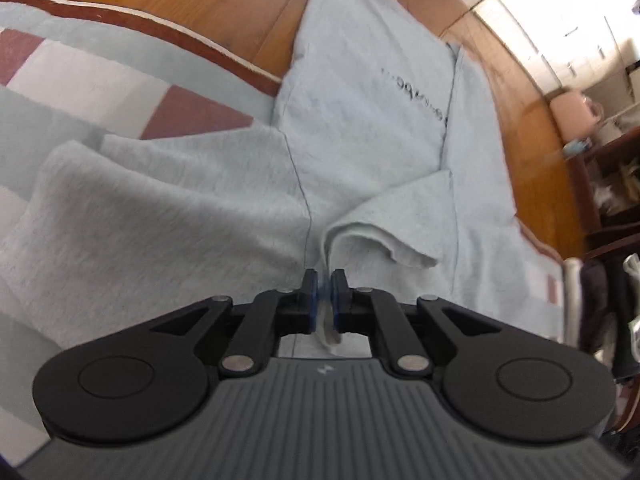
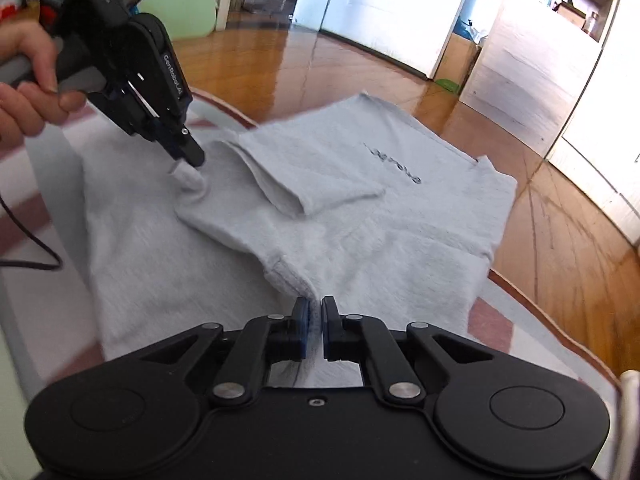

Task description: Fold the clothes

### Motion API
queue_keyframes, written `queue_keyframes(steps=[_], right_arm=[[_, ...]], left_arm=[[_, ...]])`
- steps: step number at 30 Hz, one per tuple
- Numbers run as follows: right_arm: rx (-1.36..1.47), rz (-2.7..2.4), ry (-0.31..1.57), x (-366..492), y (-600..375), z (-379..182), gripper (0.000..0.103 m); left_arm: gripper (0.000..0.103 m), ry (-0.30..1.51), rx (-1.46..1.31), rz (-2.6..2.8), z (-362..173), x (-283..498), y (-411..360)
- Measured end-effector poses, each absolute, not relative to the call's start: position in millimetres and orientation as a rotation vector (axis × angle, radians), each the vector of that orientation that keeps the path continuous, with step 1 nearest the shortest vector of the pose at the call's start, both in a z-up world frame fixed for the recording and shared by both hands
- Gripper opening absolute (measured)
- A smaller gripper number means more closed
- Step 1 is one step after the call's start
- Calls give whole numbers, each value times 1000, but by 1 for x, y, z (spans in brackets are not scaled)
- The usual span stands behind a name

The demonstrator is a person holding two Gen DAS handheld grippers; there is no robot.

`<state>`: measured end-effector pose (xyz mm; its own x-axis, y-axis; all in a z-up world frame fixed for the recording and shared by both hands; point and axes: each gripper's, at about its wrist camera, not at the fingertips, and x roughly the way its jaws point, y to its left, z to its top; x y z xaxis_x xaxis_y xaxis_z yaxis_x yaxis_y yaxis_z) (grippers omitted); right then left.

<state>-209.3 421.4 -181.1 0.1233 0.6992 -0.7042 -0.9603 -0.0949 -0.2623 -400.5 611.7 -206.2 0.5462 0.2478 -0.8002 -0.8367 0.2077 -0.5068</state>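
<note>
A light grey T-shirt (image 2: 360,208) with dark lettering (image 2: 394,164) lies partly folded on a patterned rug (image 2: 492,324). One sleeve (image 2: 312,176) is folded over the chest. In the right wrist view my right gripper (image 2: 315,305) is shut on a hemmed edge (image 2: 294,280) of the shirt near me. My left gripper (image 2: 188,158), held by a hand (image 2: 24,76), pinches a raised tuft of the shirt at the left. In the left wrist view that gripper (image 1: 324,278) is shut on a lifted fold (image 1: 340,240) of the same shirt (image 1: 360,120).
The rug (image 1: 80,80), in pale blue, white and maroon with a dark red border, lies on a wooden floor (image 2: 360,68). A dark shelf (image 1: 608,200) and a pink object (image 1: 572,114) stand to the right. White cabinets (image 2: 532,72) stand beyond. A black cable (image 2: 36,256) crosses the left.
</note>
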Motion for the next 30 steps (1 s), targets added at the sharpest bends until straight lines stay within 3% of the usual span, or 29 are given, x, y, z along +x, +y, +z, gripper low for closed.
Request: queue_keyframes(steps=[1, 4, 6, 8, 13, 16, 18, 21, 24, 25, 26, 28, 29, 30], right_arm=[[-853, 1436, 401, -208, 423, -183, 6], [-842, 1369, 427, -198, 429, -181, 5], [-867, 1305, 411, -192, 429, -182, 5], [-881, 1271, 437, -182, 431, -185, 5], [-848, 1300, 577, -162, 431, -192, 6], [-822, 1374, 576, -161, 423, -189, 24], [-811, 1422, 565, -161, 418, -186, 42], [-789, 1463, 560, -159, 420, -184, 55], [-783, 1468, 555, -158, 431, -188, 60], [-785, 1466, 562, -157, 436, -189, 60], [-787, 1463, 570, -156, 441, -191, 60], [-787, 1457, 568, -157, 449, -192, 59], [-776, 1464, 556, -159, 451, -190, 56], [-754, 1480, 543, -160, 451, -187, 33]], left_arm=[[13, 651, -1097, 828, -206, -395, 612], [45, 682, -990, 830, -197, -375, 612], [49, 708, -909, 857, -190, -363, 611], [61, 707, -831, 861, -187, -355, 610], [64, 731, -752, 808, -197, -338, 614], [64, 755, -717, 755, -203, -325, 613], [65, 761, -718, 706, -208, -319, 613], [71, 776, -688, 697, -212, -310, 611], [63, 784, -683, 754, -213, -306, 611], [49, 774, -692, 753, -213, -307, 611], [22, 779, -692, 740, -212, -307, 610], [11, 801, -659, 738, -211, -304, 606], [4, 783, -670, 716, -207, -306, 604], [4, 757, -696, 690, -204, -309, 603]])
